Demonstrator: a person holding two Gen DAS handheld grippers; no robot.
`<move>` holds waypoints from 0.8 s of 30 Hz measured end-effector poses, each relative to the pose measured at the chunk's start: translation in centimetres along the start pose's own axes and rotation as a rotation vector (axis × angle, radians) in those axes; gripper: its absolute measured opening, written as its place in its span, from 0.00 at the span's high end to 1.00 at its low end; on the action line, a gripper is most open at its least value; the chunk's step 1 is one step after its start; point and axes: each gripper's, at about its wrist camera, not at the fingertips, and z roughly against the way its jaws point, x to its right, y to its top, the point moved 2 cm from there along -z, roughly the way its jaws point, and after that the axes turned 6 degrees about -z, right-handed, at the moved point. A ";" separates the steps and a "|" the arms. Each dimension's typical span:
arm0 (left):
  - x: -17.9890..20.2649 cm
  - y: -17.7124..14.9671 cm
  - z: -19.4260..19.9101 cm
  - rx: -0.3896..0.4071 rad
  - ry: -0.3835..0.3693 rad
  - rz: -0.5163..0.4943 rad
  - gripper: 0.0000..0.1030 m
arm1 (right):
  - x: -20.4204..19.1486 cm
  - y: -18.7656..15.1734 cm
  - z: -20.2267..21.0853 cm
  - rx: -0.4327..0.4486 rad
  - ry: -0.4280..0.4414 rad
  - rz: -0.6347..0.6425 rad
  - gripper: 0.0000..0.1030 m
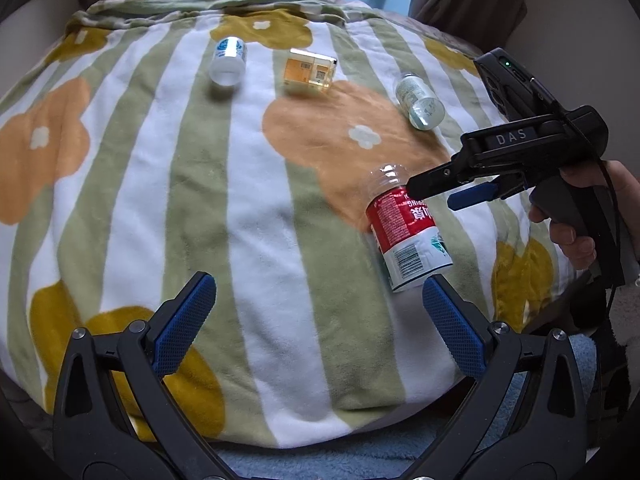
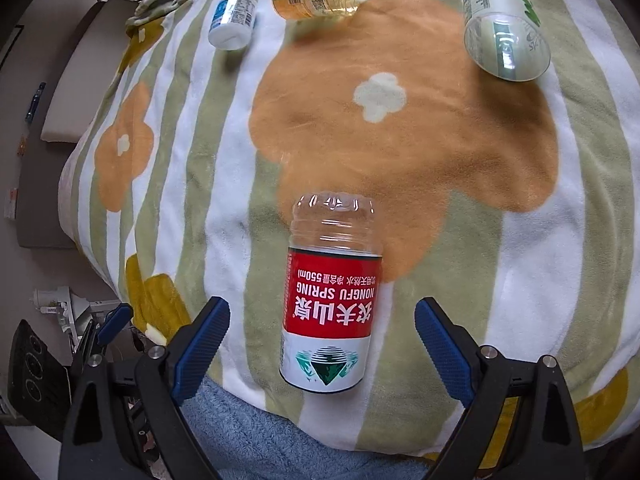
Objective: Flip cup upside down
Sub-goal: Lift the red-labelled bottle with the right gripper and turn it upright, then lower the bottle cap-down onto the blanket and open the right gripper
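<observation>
A clear plastic cup (image 2: 326, 300) cut from a bottle, with a red and white Nongfu Spring label, stands upside down on the striped blanket (image 2: 400, 140), closed base up. It also shows in the left wrist view (image 1: 404, 232). My right gripper (image 2: 322, 344) is open, its blue pads on either side of the cup and apart from it. In the left wrist view the right gripper (image 1: 432, 196) sits just right of the cup. My left gripper (image 1: 318, 328) is open and empty, low and left of the cup.
Three other cut-bottle cups stand further back: a white and blue one (image 1: 228, 60), an orange-labelled one (image 1: 308, 70) and a green-labelled one (image 1: 420, 100). A blue towel (image 2: 256, 440) lies at the near edge. The blanket drops off at the left.
</observation>
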 end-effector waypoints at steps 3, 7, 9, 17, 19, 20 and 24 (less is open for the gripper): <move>-0.3 -0.2 -0.1 -0.003 -0.005 0.000 0.00 | -0.3 1.0 -1.7 -0.049 -0.046 -0.025 0.20; -0.5 -0.4 -0.4 -0.014 -0.021 0.002 0.00 | -0.6 2.0 -3.6 -0.101 -0.099 -0.042 0.29; -0.5 -0.5 -0.7 -0.019 -0.025 0.001 0.00 | -1.0 2.2 -4.4 -0.119 -0.126 -0.037 0.36; -0.7 -1.0 -1.6 -0.043 -0.026 0.004 0.00 | -1.6 2.4 -5.4 -0.107 -0.172 0.004 0.45; -0.8 -1.1 -1.7 -0.046 -0.028 0.008 0.00 | -1.8 2.4 -5.0 -0.088 -0.161 0.010 0.45; -0.8 -1.1 -1.8 -0.048 -0.029 0.012 0.00 | -1.7 2.4 -4.6 -0.068 -0.154 0.018 0.45; -1.2 -1.3 -2.0 -0.053 -0.040 0.041 0.00 | -2.8 2.5 -2.3 0.083 -0.133 0.099 0.45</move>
